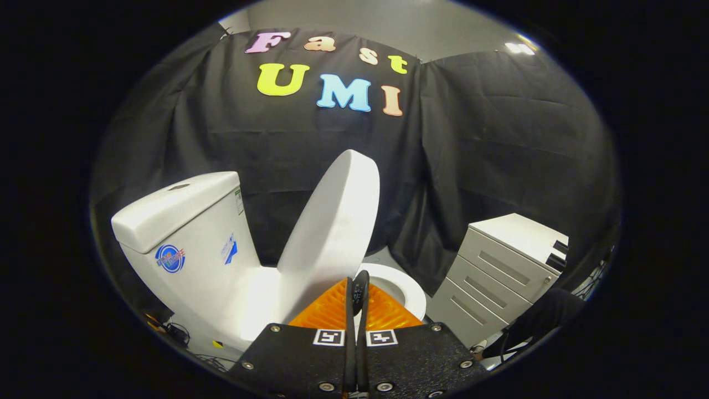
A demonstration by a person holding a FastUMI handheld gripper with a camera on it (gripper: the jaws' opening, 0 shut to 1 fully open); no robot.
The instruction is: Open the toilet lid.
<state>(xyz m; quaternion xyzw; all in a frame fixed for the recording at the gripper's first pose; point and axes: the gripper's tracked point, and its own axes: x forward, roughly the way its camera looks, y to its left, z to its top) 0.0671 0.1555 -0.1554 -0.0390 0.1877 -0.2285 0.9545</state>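
The white toilet lid (332, 221) stands raised at a steep tilt, leaning back toward the tank (183, 233) without touching it. Below it shows part of the white seat ring (407, 291). My gripper (358, 288) is shut, its two fingers pressed together with nothing between them. The fingertips sit right at the lid's lower front edge, on its underside; whether they touch it I cannot tell. The lid's hinge end is hidden behind the lid itself.
A white drawer cabinet (498, 271) stands close to the right of the toilet. A dark sleeve (543, 321) shows low beside it. Cables (177, 332) lie on the floor left of the toilet base. Black cloth walls close the booth behind.
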